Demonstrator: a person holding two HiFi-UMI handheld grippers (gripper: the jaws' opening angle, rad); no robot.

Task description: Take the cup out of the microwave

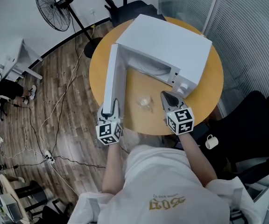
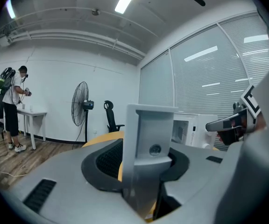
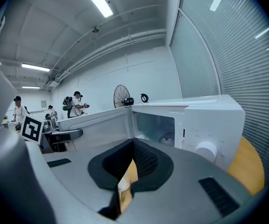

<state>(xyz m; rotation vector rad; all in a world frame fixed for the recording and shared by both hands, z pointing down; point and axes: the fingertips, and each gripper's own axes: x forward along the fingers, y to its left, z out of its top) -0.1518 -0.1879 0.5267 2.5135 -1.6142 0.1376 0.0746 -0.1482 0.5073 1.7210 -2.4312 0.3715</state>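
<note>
Looking down, head view, microwave: white box at upper centre of the frame on the round table; its door is swung fully out toward the lower left.
Head view, cup: clear glass, upright on the table at frame centre, in front of the open cavity and outside it; contents too faint to tell.
Head view, left gripper: my jaws straddle the free edge of the door.
Head view, right gripper: just right of the cup and apart from it, tips near the microwave's front right corner.
Left gripper view, door: its edge stands upright at frame centre between my pads, which pinch it.
Left gripper view, microwave: right of centre, behind the door.
Right gripper view, right gripper: jaws pressed together, nothing held; a pale shape low in the slit beneath the tips may be the cup, but I cannot tell.
Right gripper view, cavity: open at frame centre; only a round fitting on its floor shows, and no cup in the visible part.
Progress: I judge the removal done, since the cup stands on the table.
Remaining: at most releasing or closing the door; the task sentence asks for neither.
</note>
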